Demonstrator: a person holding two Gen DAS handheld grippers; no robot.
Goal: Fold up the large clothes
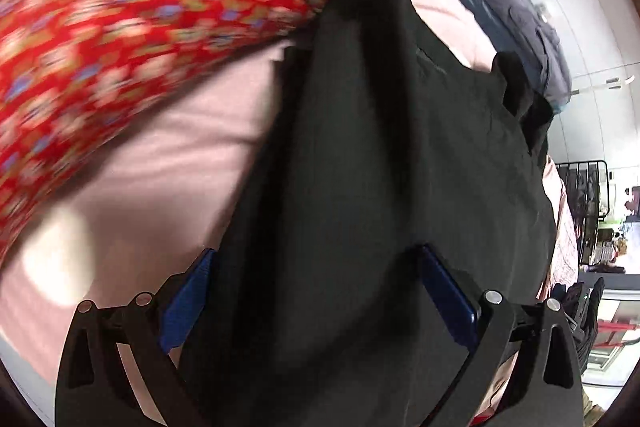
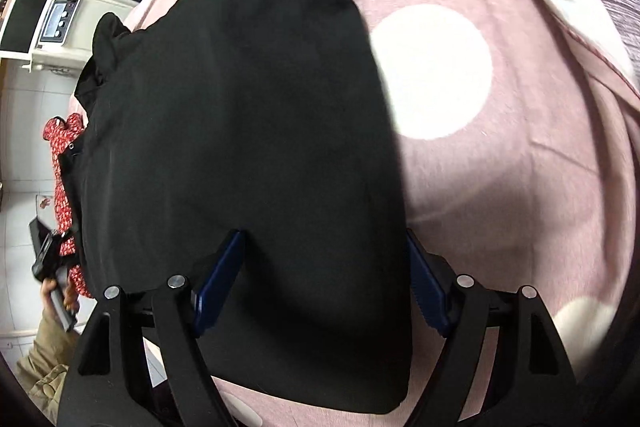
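A large black garment (image 2: 240, 131) lies folded on a pink bedsheet with white dots (image 2: 500, 187). It also fills the middle of the left wrist view (image 1: 380, 167). My left gripper (image 1: 316, 267) is open, its blue pads (image 1: 444, 291) wide apart with the black cloth lying between them. My right gripper (image 2: 324, 259) is open too, its blue pads (image 2: 220, 279) straddling the near part of the garment. Neither gripper pinches the cloth. A red floral garment (image 1: 120, 27), blurred, covers the upper left of the left wrist view.
Dark grey and blue bedding (image 1: 520, 7) is heaped at the far end of the bed. A white appliance and shelf (image 2: 48, 19) stand beside the bed on a tiled floor. The left gripper's handle and hand (image 2: 52, 267) show at the bed's edge, beside red floral cloth (image 2: 60, 147).
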